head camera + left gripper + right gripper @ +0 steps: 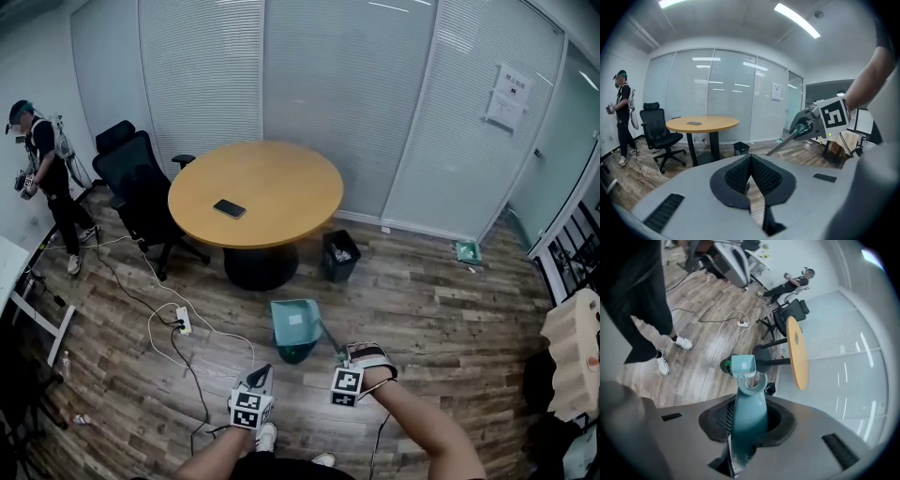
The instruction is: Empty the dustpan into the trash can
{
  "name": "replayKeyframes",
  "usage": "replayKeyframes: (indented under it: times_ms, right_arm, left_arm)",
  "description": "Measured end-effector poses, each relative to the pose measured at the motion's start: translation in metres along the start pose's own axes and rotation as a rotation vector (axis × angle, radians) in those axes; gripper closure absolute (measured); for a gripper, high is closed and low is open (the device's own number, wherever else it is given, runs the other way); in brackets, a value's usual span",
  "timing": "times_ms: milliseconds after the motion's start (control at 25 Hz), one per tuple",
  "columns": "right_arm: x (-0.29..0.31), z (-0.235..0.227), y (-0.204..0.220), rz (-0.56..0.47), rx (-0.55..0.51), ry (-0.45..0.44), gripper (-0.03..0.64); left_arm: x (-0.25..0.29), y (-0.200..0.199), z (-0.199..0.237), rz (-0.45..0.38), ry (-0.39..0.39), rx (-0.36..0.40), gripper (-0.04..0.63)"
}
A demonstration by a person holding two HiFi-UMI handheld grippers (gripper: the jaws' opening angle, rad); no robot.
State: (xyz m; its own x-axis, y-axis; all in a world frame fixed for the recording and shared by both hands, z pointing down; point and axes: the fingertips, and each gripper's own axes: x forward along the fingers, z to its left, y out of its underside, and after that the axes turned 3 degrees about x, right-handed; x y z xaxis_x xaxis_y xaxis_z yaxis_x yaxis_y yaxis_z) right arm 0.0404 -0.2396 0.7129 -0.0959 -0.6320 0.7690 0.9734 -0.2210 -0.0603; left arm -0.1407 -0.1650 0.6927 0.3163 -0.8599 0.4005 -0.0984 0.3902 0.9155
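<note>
Right gripper view hid most of the trash can (770,388), which showed only as a dark sliver behind the handle of the dustpan (751,394). What lay inside the pan could not be made out in any view. A dark green round thing (298,353) sat at the pan's near edge, too small to identify. Whether the pan touched the wooden floor (441,319) could not be told either.

There were two grippers, one dustpan and one trash can. There was also one round table (272,187) with one phone (229,208) on it, one black chair (136,183), and one person (47,178) standing by the far left wall.

The right gripper (749,416) had its fingers clamped on the teal handle. The left gripper (750,164) had its fingers pressed together with nothing between them, and hung beside the other with no hold on the dustpan.

The dustpan's long axis ran from the right gripper forward and down. The pan end pointed away from the person toward the table and the trash can. In the head view it lay between the person's feet and the trash can, and apart from the can.
</note>
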Motion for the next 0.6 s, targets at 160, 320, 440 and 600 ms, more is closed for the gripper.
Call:
replayKeyframes:
  times_ms: [160,320,440,600]
  right_arm:
    - [0.001,-0.006,0.019,-0.023,0.299,-0.038,0.523]
    - [-0.003,-0.018,0.034,-0.083,0.621,-0.068,0.523]
    - [-0.005,-0.018,0.041,-0.128,0.811,-0.094,0.523]
    - [-0.011,-0.015,0.047,-0.182,0.960,-0.081,0.528]
  left_arm:
    - [0.004,0.000,-0.005,0.002,0.015,0.012,0.584]
    - [0.007,-0.001,-0.009,0.007,0.025,0.024,0.584]
    - [0.008,-0.001,-0.013,0.011,0.033,0.030,0.584]
    - [0.011,-0.004,-0.016,0.009,0.042,0.037,0.584]
